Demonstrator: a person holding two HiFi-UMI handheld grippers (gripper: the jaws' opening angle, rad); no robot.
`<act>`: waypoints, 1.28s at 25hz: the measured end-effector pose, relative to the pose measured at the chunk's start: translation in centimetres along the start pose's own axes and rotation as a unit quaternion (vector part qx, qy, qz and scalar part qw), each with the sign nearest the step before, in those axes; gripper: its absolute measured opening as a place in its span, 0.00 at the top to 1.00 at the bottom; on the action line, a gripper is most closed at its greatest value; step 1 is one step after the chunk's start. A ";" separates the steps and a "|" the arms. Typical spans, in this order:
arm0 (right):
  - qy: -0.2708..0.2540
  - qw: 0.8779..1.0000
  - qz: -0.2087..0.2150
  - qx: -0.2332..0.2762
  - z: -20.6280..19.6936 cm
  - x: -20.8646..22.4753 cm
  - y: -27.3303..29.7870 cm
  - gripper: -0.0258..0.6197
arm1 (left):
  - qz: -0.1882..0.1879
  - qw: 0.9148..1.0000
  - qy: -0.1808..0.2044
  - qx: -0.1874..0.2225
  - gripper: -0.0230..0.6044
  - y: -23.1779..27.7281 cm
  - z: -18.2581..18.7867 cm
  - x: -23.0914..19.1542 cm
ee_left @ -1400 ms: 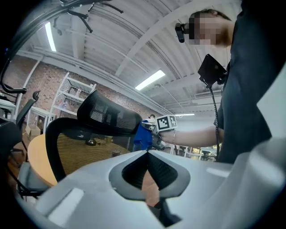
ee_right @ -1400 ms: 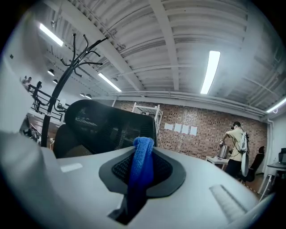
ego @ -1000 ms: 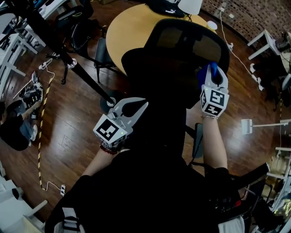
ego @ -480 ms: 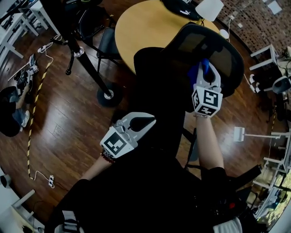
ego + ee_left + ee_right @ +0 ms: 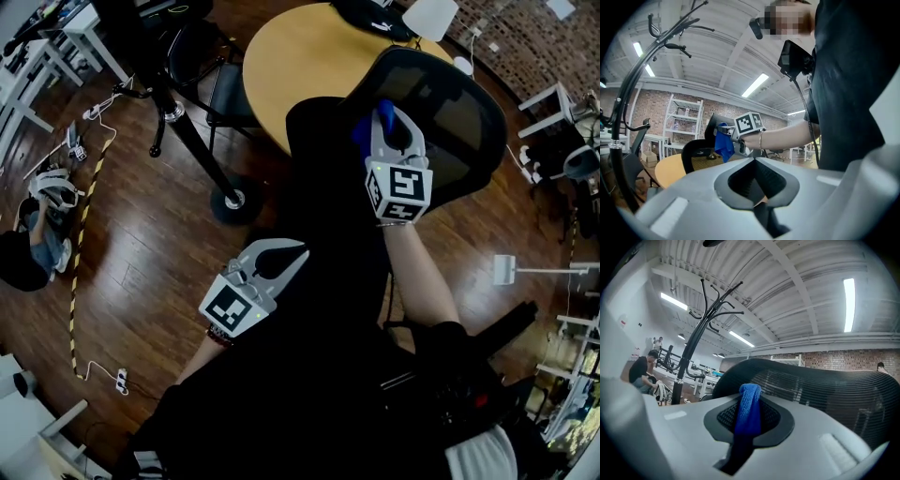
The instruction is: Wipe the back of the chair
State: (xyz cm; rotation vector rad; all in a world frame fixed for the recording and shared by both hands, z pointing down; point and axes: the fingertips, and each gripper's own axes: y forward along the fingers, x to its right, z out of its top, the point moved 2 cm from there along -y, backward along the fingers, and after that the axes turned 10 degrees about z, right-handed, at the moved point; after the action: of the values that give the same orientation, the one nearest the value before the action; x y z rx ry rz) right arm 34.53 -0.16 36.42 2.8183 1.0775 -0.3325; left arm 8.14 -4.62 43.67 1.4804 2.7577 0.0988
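Right hand-held gripper [image 5: 384, 112] slid left along chair back [image 5: 459, 117], jaws clamped on blue cloth [image 5: 750, 401]; left hand-held gripper [image 5: 298, 255] closed, empty.

1. Open-plan office or lab-like workroom: a mesh office chair [image 5: 459, 122] stands by a round table [image 5: 291, 56] on a dark wooden floor [image 5: 141, 253].
2. White desks [image 5: 542, 97] and white shelving [image 5: 684, 122] stand near a brick wall [image 5: 651, 105].
3. The bare ribbed ceiling [image 5: 787, 287] carries tube lights [image 5: 849, 298]; a black coat stand [image 5: 701, 319] rises beneath it.
4. A power strip [image 5: 120, 379] lies on the floor.
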 end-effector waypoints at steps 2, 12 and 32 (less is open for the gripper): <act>0.001 1.000 0.008 0.007 0.9 -1.6 1.4 0.90 | 0.021 1.000 -0.016 0.015 0.95 -1.0 0.0 -1.5; 0.033 0.995 0.090 0.038 2.2 -5.9 1.6 0.90 | 0.054 0.998 -0.040 0.023 0.95 -2.0 0.7 -1.2; 0.059 0.983 -0.166 -0.046 -8.9 17.6 -19.6 0.90 | 0.063 0.993 -0.101 -0.002 0.95 3.2 0.4 2.8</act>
State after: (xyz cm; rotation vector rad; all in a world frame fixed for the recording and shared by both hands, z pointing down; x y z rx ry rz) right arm 35.67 27.30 40.38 2.6012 1.5484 -0.1381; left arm 9.26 -0.47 43.55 1.5673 2.5060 -0.0430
